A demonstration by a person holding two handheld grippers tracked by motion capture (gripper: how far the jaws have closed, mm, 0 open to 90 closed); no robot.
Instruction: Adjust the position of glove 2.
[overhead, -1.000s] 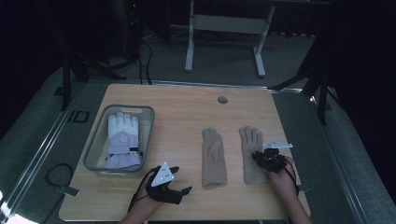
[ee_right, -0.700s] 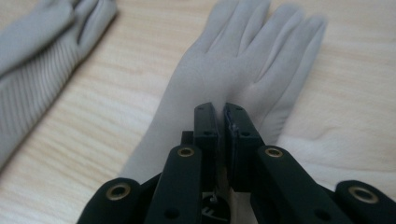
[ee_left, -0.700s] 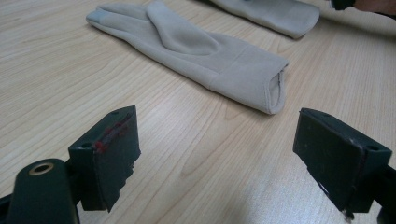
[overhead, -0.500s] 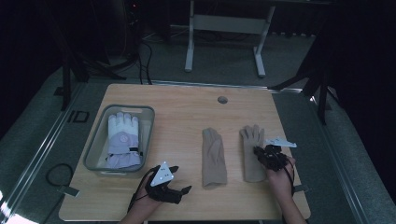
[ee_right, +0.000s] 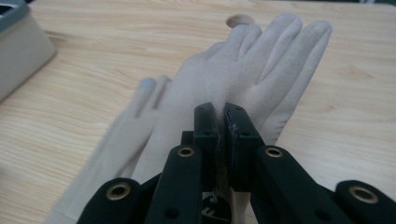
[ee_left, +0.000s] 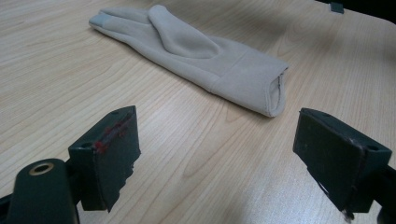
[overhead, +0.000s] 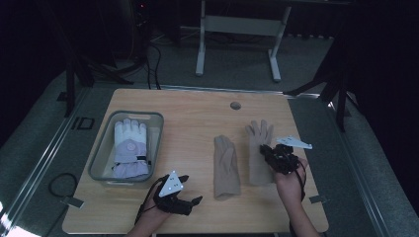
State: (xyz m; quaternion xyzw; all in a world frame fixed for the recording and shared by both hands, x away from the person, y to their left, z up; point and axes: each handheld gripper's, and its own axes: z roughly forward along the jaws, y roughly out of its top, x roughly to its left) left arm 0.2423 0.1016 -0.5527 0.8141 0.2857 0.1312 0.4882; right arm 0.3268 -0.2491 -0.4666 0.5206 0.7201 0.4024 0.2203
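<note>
Dim lab workspace set up for recording

A wooden table (overhead: 197, 113) stands on grey carpet (overhead: 306, 54), ringed by black stands (overhead: 74, 74), trailing cables (overhead: 148, 54) and a white desk frame (overhead: 237, 29).

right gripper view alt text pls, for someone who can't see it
The right gripper has its two black jaws pinched shut on the fabric of a beige glove, whose fingers point away across a light wooden table. A second beige glove lies blurred at the left, and a grey bin's corner shows at upper left.
</note>
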